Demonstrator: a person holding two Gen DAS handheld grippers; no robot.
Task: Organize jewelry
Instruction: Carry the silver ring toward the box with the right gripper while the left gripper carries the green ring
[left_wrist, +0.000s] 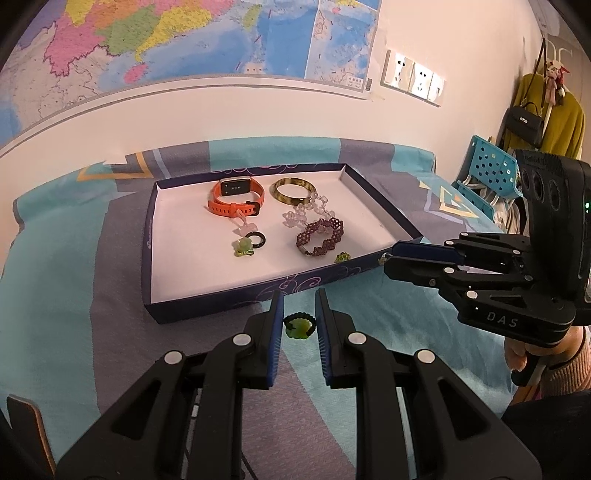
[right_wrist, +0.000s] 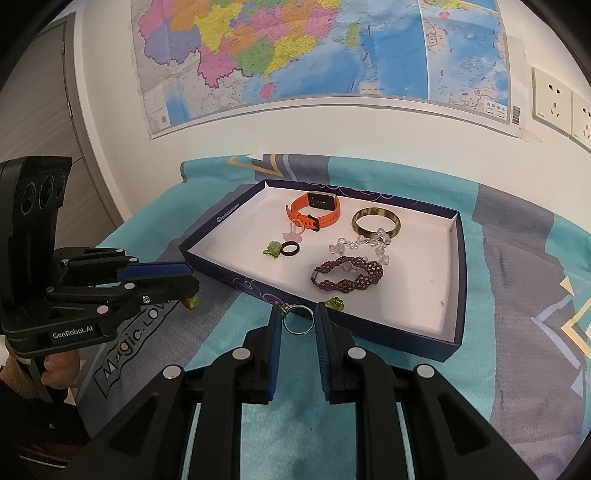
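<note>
"GenRobot.AI" on left gripper (right_wrist: 192, 291), "DAS" on right gripper (left_wrist: 386, 258); "Magic.Lov…" cloth print (right_wrist: 136, 332) partly hidden beside tray (right_wrist: 236, 284); fingers' grip unclear.

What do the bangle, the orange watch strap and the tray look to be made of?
Bangle: probably resin or horn, glossy, with mottled brown and yellow patches; from the look alone I cannot tell which.
Orange watch strap: likely silicone or rubber, matte, bent in a soft loop.
Tray: seemingly cardboard, with thin folded walls, a printed dark outside and a plain white inside.
</note>
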